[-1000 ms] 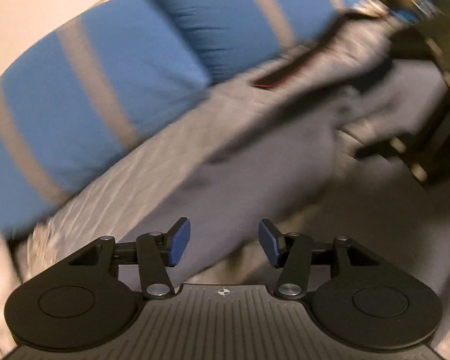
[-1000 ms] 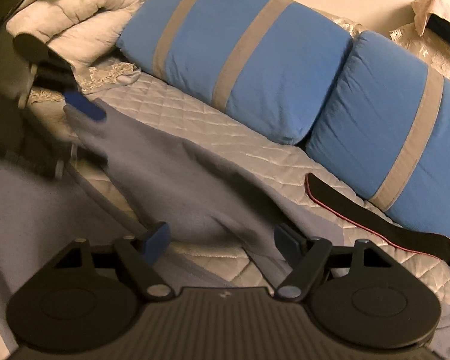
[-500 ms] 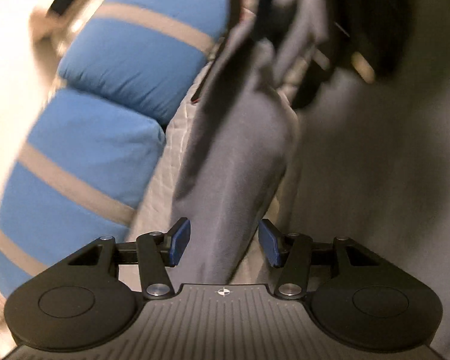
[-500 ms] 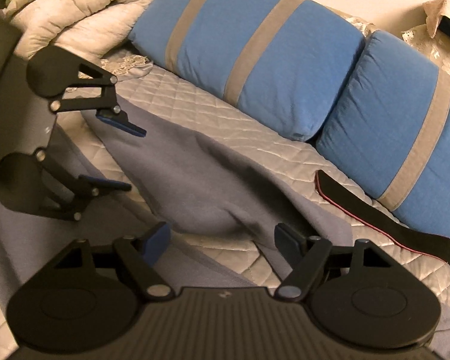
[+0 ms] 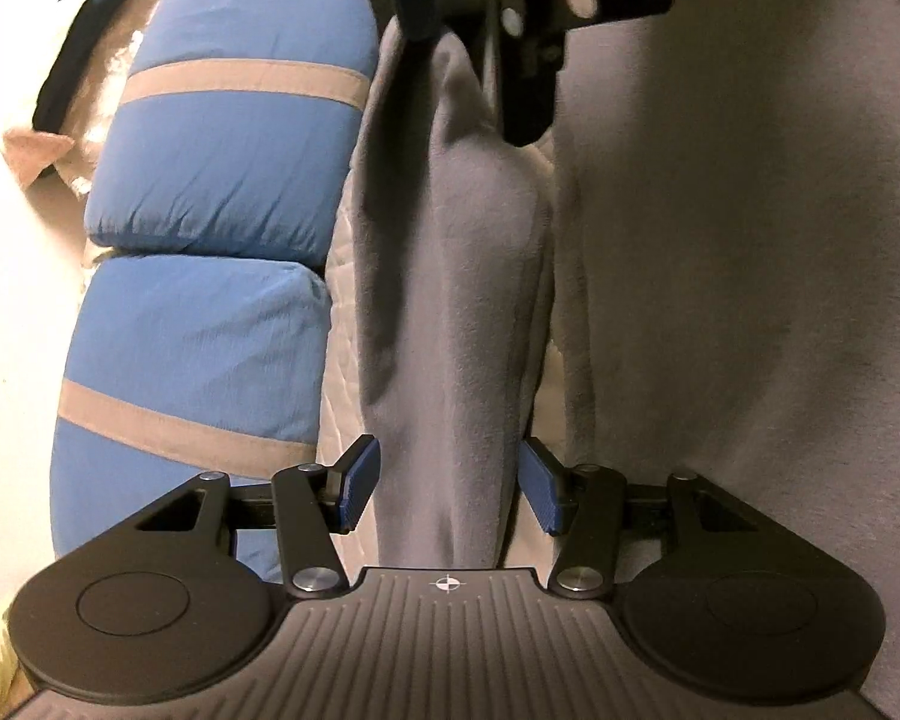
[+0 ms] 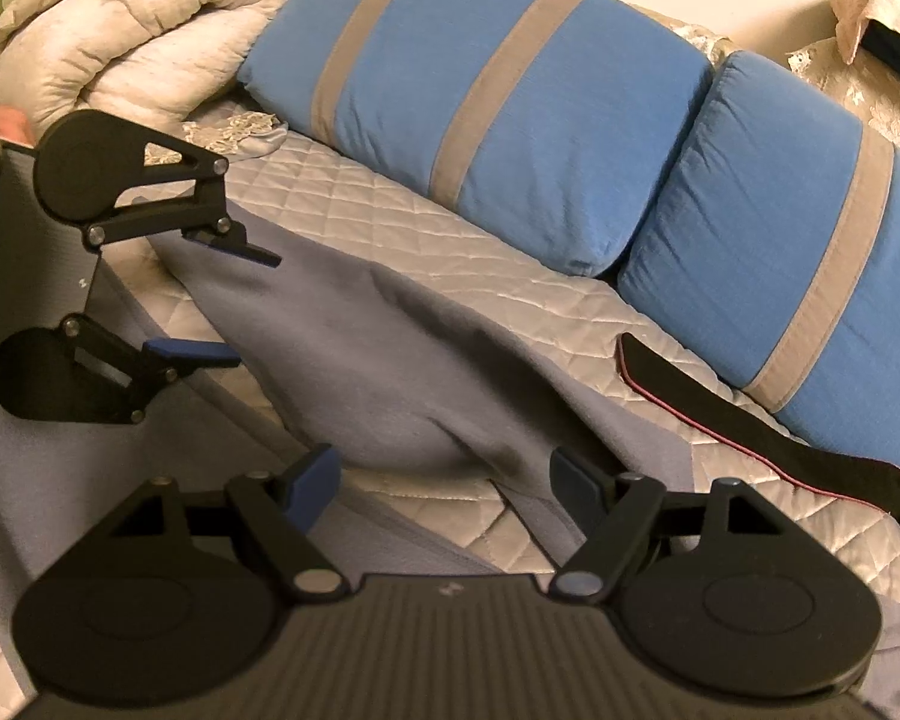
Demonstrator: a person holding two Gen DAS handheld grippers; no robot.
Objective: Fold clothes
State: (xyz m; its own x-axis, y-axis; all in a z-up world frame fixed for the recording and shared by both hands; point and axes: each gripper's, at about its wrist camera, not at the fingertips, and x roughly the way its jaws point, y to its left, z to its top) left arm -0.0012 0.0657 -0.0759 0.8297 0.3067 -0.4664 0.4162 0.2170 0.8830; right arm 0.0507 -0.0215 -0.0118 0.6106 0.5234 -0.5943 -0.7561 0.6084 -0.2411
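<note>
Left gripper [image 5: 447, 483]: jaws partly apart, a ridge of the grey garment [image 5: 462, 324] running between the blue pads; the cloth fills most of the gap, but whether the pads press on it cannot be told. In the right wrist view this gripper [image 6: 234, 306] lies turned on its side, one finger above the other, with the raised cloth edge between them.
Right gripper [image 6: 444, 477]: jaws wide apart, nothing clamped; it hangs just above the lifted fold, pads clear of the cloth. In the left wrist view it [image 5: 498, 6] shows at the far end of the same ridge.
Grey garment: spread over the quilted bed cover [image 6: 510, 276], one long strip of it pulled up into a fold that runs from the left gripper towards the right one.
Blue pillows [image 6: 510, 90]: two, with grey stripes, lined up along the far edge of the bed, just beyond the garment.
Black strap [image 6: 750, 420]: red-edged, flat on the cover, beside the nearer pillow, right of the fold.
White duvet [image 6: 126, 42]: bundled at the far left.
</note>
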